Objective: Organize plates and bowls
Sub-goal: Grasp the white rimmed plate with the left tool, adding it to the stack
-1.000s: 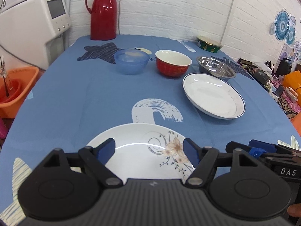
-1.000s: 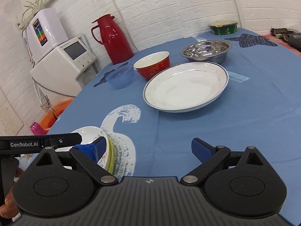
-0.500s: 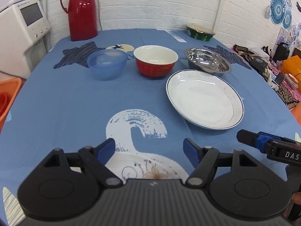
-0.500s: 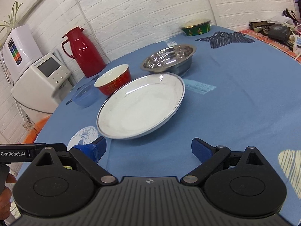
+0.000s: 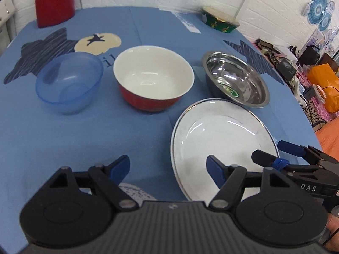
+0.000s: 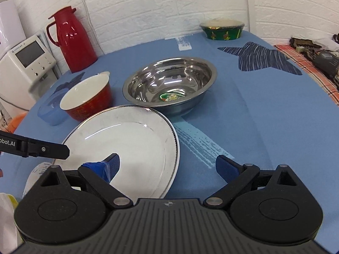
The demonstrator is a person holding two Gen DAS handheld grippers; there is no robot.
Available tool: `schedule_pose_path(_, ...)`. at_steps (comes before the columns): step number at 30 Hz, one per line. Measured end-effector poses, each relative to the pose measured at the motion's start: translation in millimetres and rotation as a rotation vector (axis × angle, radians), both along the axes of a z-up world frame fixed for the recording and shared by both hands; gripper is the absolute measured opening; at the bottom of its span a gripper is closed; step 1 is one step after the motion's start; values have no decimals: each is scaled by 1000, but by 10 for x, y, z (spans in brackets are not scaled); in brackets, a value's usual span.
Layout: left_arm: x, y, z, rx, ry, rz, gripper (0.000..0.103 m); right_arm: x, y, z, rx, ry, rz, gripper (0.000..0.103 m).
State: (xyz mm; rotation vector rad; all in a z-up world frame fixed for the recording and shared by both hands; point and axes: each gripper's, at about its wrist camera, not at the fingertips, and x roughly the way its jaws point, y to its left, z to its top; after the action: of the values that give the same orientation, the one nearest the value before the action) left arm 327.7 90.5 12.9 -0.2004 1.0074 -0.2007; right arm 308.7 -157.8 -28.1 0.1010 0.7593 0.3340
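A white plate with a dark rim (image 5: pixel 222 144) (image 6: pixel 127 144) lies on the blue tablecloth. Behind it stand a blue plastic bowl (image 5: pixel 68 82) (image 6: pixel 50 110), a red bowl with a white inside (image 5: pixel 153 78) (image 6: pixel 86 99) and a steel bowl (image 5: pixel 235 82) (image 6: pixel 169 86). My left gripper (image 5: pixel 167 167) is open, low over the cloth at the plate's left edge, its right finger over the plate. My right gripper (image 6: pixel 168 165) (image 5: pixel 273 152) is open too, straddling the plate's near right rim without closing on it.
A red thermos (image 6: pixel 72 40) (image 5: pixel 54 0) and a green patterned bowl (image 6: pixel 222 29) (image 5: pixel 220 22) stand at the far edge by the brick wall. A white appliance (image 6: pixel 27 63) sits left of the table. Clutter lies off the right edge (image 5: pixel 307 63).
Both grippers have moved forward toward the bowls. The floral plate has dropped out of the left wrist view. The right gripper's left finger now hangs over the white plate.
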Motion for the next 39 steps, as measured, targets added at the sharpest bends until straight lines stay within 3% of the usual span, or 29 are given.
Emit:
schedule_pose_path(3, 149, -85, -105, -1, 36, -19, 73, 75, 56, -19, -20, 2, 2, 85)
schedule_pose_path(8, 175, -150, -138, 2, 21, -36, 73, 61, 109, -11, -23, 12, 25, 85)
schedule_pose_path(14, 117, -243, -161, 45, -17, -45, 73, -52, 295, -87, -150, -59, 79, 86)
schedule_pose_path(22, 44, -363, -192, 122, -54, -57, 73, -125, 291, -91, -142, -54, 26, 88)
schedule_pose_path(24, 28, -395, -205, 142, -65, -57, 72, -159, 347, -100, -139, -59, 55, 88)
schedule_pose_path(27, -9, -444, -202, 135, -72, -92, 67, -257, 469, -112, -137, -82, 142, 88)
schedule_pose_path(34, -60, -537, -192, 129, -72, -103, 63, -332, 512, -68, -120, -69, 86, 85)
schedule_pose_path(39, -152, -472, -124, 91, -72, -95, 63, -483, 558, 10, -137, -113, 83, 85)
